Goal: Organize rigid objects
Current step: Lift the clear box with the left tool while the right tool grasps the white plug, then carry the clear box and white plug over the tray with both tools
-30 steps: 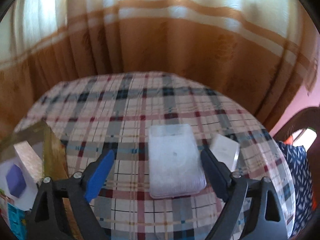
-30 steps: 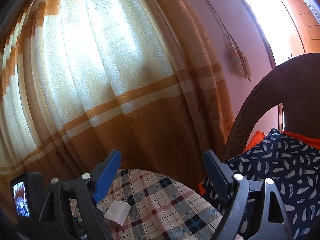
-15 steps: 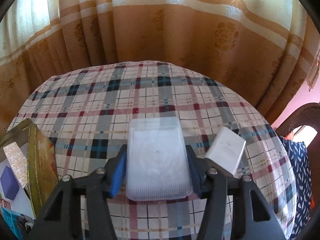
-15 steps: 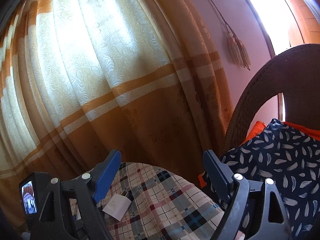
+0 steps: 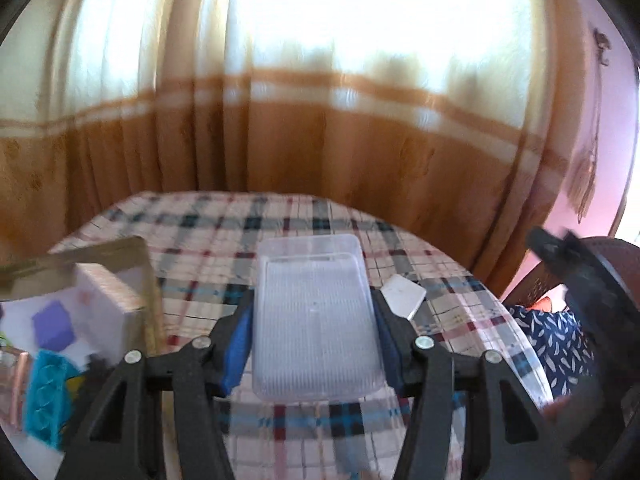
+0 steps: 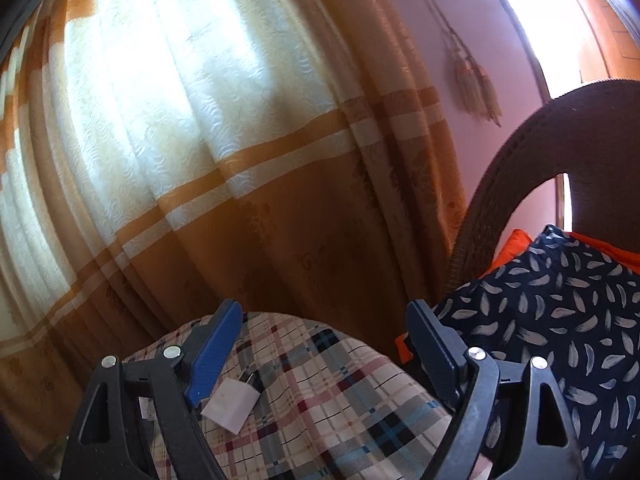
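Left gripper pinching clear tray above plaid table; right gripper spread, empty; no legible writing.

The tablecloth was plaid in cream, red, blue and black. The curtain was cream above orange-brown bands. The cushion was navy with pale leaf marks.

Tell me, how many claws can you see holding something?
1. The left claw grips the clear plastic box above the checked tablecloth. The right claw is open, holding nothing, with the small white block lying below it.
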